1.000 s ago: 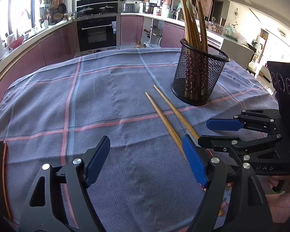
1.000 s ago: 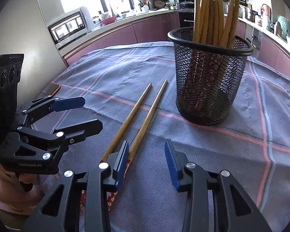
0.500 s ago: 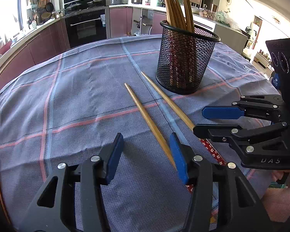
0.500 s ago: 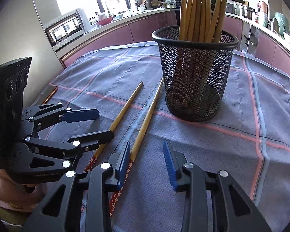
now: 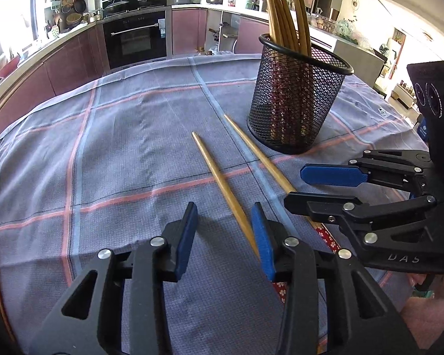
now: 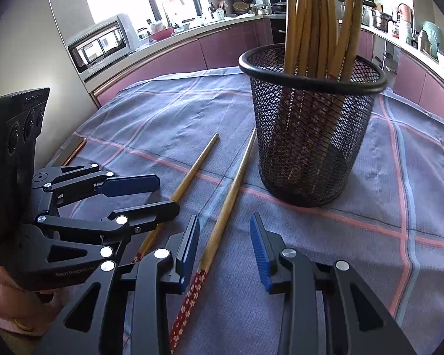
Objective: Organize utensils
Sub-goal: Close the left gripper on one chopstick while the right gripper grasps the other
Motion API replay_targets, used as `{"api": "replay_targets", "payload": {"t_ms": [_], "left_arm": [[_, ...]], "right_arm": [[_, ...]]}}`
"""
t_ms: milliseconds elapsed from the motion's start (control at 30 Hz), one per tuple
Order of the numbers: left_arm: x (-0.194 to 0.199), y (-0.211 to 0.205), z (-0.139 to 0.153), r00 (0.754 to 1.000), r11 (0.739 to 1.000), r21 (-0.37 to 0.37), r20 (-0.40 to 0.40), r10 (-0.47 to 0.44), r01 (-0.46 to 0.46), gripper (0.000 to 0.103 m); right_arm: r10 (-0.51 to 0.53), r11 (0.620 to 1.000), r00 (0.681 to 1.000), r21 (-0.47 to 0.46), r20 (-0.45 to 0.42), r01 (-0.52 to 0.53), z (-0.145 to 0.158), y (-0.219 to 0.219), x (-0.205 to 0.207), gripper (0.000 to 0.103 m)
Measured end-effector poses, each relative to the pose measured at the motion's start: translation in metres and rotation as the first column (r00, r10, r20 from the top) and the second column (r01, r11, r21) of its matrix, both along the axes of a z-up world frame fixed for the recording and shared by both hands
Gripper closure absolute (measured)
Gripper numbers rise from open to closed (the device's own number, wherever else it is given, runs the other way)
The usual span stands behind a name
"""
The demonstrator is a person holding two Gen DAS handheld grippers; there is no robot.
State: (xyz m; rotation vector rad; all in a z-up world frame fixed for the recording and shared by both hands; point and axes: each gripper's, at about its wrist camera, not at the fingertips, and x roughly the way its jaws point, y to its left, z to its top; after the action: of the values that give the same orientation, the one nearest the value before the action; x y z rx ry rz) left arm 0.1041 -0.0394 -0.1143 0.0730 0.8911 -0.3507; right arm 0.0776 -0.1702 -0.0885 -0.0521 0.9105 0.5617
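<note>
— While my left hand-held gripper (image 5: 224,232) has just been closing, where does it stand?
— Jaws partly apart, pads off the left chopstick (image 5: 219,179) lying by the right-hand pad.
— And the right hand-held gripper (image 6: 224,248)?
— Narrowly apart over the right chopstick (image 6: 228,207), not pressing. Both lie on the checked cloth (image 5: 118,148) beside the mesh holder (image 6: 310,136) of chopsticks.

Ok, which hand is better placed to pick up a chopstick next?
Left, probably. The left gripper straddles a chopstick, and its jaws have just been closing, not yet pinching. The right gripper straddles the other chopstick too, but waits open.
</note>
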Motion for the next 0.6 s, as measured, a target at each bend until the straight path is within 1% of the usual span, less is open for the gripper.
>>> {"api": "replay_targets", "payload": {"t_ms": [67, 233, 300, 367, 433, 500, 600], "left_arm": [[0.001, 0.0, 0.0, 1.0, 1.0, -0.003, -0.003, 0.003, -0.003, 0.072], [0.007, -0.002, -0.001, 1.0, 1.0, -0.003, -0.001, 0.007, -0.007, 0.074], [0.008, -0.003, -0.001, 1.0, 1.0, -0.003, 0.0, 0.011, -0.011, 0.077], [0.009, -0.003, -0.002, 1.0, 1.0, -0.008, -0.001, 0.016, -0.016, 0.08], [0.009, -0.003, -0.003, 1.0, 1.0, -0.013, -0.002, 0.017, -0.017, 0.081], [0.009, -0.003, -0.003, 1.0, 0.999, -0.027, -0.007, 0.017, -0.017, 0.089], [0.008, -0.004, -0.004, 1.0, 0.999, -0.032, -0.005, 0.027, -0.027, 0.091]], "right_arm": [[-0.003, 1.0, 1.0, -0.003, 0.003, 0.003, 0.0, 0.005, 0.003, 0.07], [-0.019, 1.0, 1.0, -0.015, 0.017, 0.019, -0.002, 0.009, 0.007, 0.076], [-0.024, 1.0, 0.999, -0.019, 0.022, 0.024, -0.002, 0.01, 0.007, 0.077], [-0.034, 0.999, 0.999, -0.024, 0.027, 0.035, -0.003, 0.01, 0.006, 0.081], [-0.04, 0.999, 0.999, -0.006, 0.017, 0.04, -0.004, 0.007, 0.008, 0.088], [-0.045, 0.999, 0.999, 0.013, 0.007, 0.045, -0.005, 0.004, 0.009, 0.093], [-0.056, 0.998, 0.998, 0.033, 0.0, 0.056, -0.005, -0.001, 0.008, 0.096]]}}
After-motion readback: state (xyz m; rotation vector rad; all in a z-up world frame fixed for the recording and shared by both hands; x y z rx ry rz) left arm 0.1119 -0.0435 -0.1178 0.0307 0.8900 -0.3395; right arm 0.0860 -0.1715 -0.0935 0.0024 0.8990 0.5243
